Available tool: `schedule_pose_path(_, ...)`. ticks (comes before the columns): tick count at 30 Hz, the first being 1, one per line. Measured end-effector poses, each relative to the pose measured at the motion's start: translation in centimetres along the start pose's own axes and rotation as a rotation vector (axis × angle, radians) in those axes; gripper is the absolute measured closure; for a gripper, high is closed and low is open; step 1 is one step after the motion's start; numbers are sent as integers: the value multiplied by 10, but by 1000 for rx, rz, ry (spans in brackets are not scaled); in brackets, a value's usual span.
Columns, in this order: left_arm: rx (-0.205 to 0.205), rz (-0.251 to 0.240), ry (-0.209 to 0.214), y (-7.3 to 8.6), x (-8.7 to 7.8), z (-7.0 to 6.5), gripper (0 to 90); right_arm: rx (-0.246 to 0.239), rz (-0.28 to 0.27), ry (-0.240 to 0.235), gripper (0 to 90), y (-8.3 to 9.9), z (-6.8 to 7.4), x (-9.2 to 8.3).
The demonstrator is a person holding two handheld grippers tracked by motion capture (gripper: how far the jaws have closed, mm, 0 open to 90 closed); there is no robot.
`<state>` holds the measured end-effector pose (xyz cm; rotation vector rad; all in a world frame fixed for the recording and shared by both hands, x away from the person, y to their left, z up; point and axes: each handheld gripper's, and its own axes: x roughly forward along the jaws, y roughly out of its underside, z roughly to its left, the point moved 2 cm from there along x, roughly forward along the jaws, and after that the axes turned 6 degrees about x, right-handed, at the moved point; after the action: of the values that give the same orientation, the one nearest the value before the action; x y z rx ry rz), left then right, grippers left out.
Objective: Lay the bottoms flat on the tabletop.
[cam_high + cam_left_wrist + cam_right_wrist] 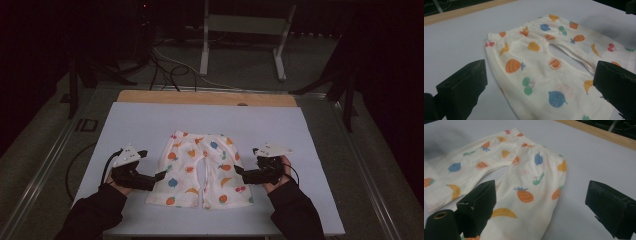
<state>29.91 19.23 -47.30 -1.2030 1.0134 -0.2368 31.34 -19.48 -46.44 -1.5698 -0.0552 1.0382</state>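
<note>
1. Nearest the camera in the high view, two dark sleeves are seen coming in from the bottom edge, one to each side of the worktop (pixel 130 125), which is covered by a pale sheet.
2. The left gripper (pixel 161 175) is held low at the outer edge of the left leg of a small pair of shorts (pixel 202 167); its jaws are spread wide, nothing is grasped, and in the left gripper view (pixel 539 85) the cloth is seen lying between and beyond the two black jaws.
3. The right gripper (pixel 238 171) is held at the outer edge of the right leg; its jaws are likewise spread apart and released, and in the right gripper view (pixel 541 207) one jaw is seen over the cloth and the other over the bare sheet beside it.
4. Whether either gripper touches the cloth cannot be told.
5. The shorts (pixel 544 62) are laid flat in the near middle of the worktop, between the two grippers, with the leg openings toward the person and the waistband away; they are cream, printed with fruit in orange, yellow, blue, green and red (pixel 524 177).
6. Beyond the sheet, a strip of bare wood (pixel 207 98) is shown along the far edge of the worktop.
7. Farthest off, a white metal frame (pixel 245 30) and loose cables (pixel 165 65) are seen on the dim floor.
</note>
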Motion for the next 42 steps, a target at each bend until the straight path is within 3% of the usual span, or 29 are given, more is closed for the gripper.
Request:
schedule_pose_path(13,-23,11,-9,-25,19,21,4,7,-4,-13,100,-31,-8,29)
schedule_pose_path(24,-78,73,-53,-33,51,45,5,104,6,-21,122,-46,-21,63)
schedule_pose_path(28,-74,88,-75,-35,65,52,6,127,3,-18,140,-49,-24,75)
schedule_pose_path(34,-97,105,-99,-39,84,63,9,191,32,27,291,-51,-40,93)
schedule_pose_path(42,-160,199,-78,-37,113,70,15,230,98,49,422,-45,-51,120)
